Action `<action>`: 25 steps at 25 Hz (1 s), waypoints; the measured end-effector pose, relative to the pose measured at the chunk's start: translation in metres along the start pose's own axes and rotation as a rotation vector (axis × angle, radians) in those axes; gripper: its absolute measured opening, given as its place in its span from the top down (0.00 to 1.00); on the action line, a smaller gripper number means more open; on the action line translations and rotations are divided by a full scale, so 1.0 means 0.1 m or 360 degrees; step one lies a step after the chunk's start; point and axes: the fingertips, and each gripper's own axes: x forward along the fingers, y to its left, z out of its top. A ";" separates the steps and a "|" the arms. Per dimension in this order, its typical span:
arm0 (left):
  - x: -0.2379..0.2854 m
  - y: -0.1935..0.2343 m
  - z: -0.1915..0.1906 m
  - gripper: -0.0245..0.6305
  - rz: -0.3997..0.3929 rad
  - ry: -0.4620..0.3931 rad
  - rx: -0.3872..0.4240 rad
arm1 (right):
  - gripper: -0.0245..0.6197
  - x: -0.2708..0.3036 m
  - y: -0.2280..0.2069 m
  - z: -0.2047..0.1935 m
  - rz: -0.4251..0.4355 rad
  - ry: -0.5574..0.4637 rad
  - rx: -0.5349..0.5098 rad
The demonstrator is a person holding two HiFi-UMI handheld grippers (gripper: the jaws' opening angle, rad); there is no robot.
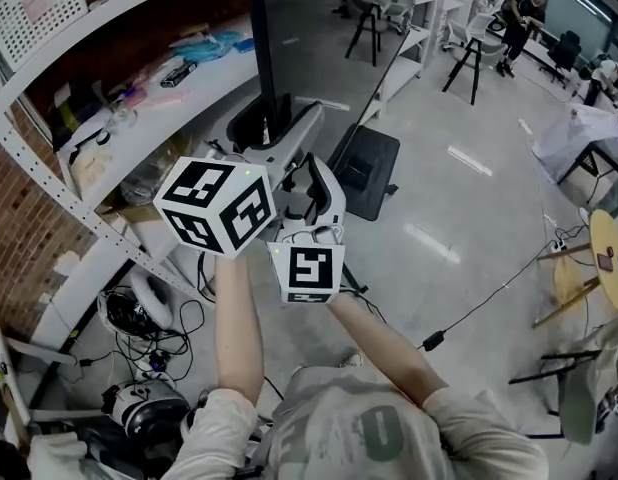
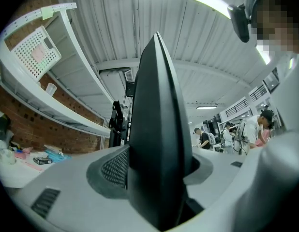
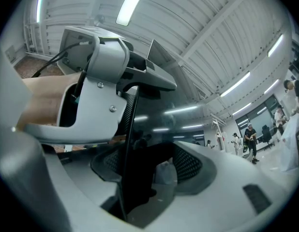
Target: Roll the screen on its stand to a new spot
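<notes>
Shelf (image 1: 139, 133) at far left. Left gripper (image 1: 281, 136), jaws clamped on the screen (image 1: 259, 48) edge. Right gripper (image 1: 317, 173) just beside it, clamped on that edge too. Screen upright by the shelf, base (image 1: 367, 173) on the floor.

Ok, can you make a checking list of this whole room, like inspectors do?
Surface: shiny grey floor.
Job's things: dark screen upright; its stand base sits on the floor.
Clutter: white shelf holding odds and ends.
Grippers: left gripper and right gripper both clamp the screen.
Cables: tangle below the shelf; black cable across the floor.
Surroundings: brick wall, stools, people far off.
</notes>
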 end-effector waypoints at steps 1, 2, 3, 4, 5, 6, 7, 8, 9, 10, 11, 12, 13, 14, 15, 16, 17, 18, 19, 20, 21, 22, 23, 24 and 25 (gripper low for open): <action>-0.06 0.02 0.01 0.53 -0.0001 -0.0003 -0.0002 | 0.55 -0.01 0.06 0.00 0.0007 -0.0001 0.0001; -0.11 0.05 0.02 0.53 -0.0001 -0.0005 -0.0001 | 0.55 -0.01 0.12 0.00 0.0015 -0.0001 0.0001; -0.17 0.08 0.03 0.53 -0.0001 -0.0007 0.0000 | 0.55 -0.02 0.19 0.01 0.0025 -0.0001 -0.0001; -0.22 0.10 0.04 0.53 0.0000 -0.0011 -0.0001 | 0.55 -0.02 0.26 0.02 0.0038 0.0000 -0.0008; -0.28 0.13 0.06 0.53 0.0001 -0.0016 -0.0004 | 0.55 -0.03 0.32 0.03 0.0050 -0.0001 -0.0011; -0.34 0.15 0.08 0.53 0.0001 -0.0020 -0.0007 | 0.55 -0.04 0.39 0.03 0.0059 -0.0005 -0.0006; -0.40 0.17 0.09 0.53 0.0001 -0.0022 -0.0007 | 0.55 -0.05 0.45 0.04 0.0066 -0.0009 0.0003; -0.45 0.19 0.11 0.53 0.0001 -0.0023 -0.0005 | 0.55 -0.06 0.51 0.04 0.0072 -0.0012 0.0011; -0.50 0.20 0.12 0.53 0.0002 -0.0024 -0.0003 | 0.55 -0.08 0.56 0.05 0.0080 -0.0015 0.0015; -0.55 0.21 0.13 0.53 0.0005 -0.0025 -0.0002 | 0.55 -0.09 0.61 0.06 0.0090 -0.0015 0.0016; -0.60 0.23 0.14 0.53 0.0009 -0.0025 0.0000 | 0.55 -0.10 0.66 0.07 0.0102 -0.0014 0.0011; -0.64 0.24 0.15 0.53 0.0013 -0.0026 0.0003 | 0.55 -0.11 0.71 0.08 0.0115 -0.0013 0.0005; -0.69 0.25 0.16 0.53 0.0015 -0.0026 0.0006 | 0.55 -0.13 0.76 0.10 0.0124 -0.0012 0.0001; -0.74 0.26 0.16 0.53 0.0014 -0.0025 0.0009 | 0.55 -0.15 0.81 0.10 0.0130 -0.0011 -0.0001; -0.78 0.27 0.16 0.53 0.0012 -0.0024 0.0013 | 0.55 -0.16 0.85 0.10 0.0130 -0.0011 0.0002; -0.82 0.27 0.16 0.53 0.0010 -0.0023 0.0016 | 0.55 -0.18 0.89 0.10 0.0125 -0.0011 0.0009; -0.86 0.27 0.16 0.53 0.0008 -0.0022 0.0020 | 0.55 -0.20 0.92 0.10 0.0120 -0.0011 0.0013; -0.90 0.28 0.17 0.53 0.0006 -0.0020 0.0024 | 0.55 -0.21 0.95 0.09 0.0114 -0.0012 0.0015; -0.94 0.28 0.17 0.53 0.0006 -0.0020 0.0025 | 0.55 -0.23 0.99 0.09 0.0109 -0.0014 0.0019; -0.97 0.29 0.19 0.53 0.0008 -0.0020 0.0025 | 0.55 -0.23 1.02 0.08 0.0109 -0.0014 0.0022; -1.00 0.31 0.20 0.53 0.0011 -0.0020 0.0025 | 0.55 -0.23 1.06 0.08 0.0112 -0.0011 0.0022; -1.02 0.33 0.21 0.53 0.0013 -0.0019 0.0023 | 0.55 -0.22 1.08 0.09 0.0117 -0.0006 0.0021; -1.04 0.35 0.21 0.53 0.0014 -0.0019 0.0021 | 0.55 -0.22 1.12 0.09 0.0126 0.0000 0.0019; -1.07 0.37 0.21 0.53 0.0013 -0.0022 0.0019 | 0.55 -0.22 1.16 0.09 0.0139 0.0004 0.0016; -1.10 0.40 0.22 0.53 0.0015 -0.0028 0.0017 | 0.55 -0.22 1.20 0.09 0.0153 0.0003 0.0016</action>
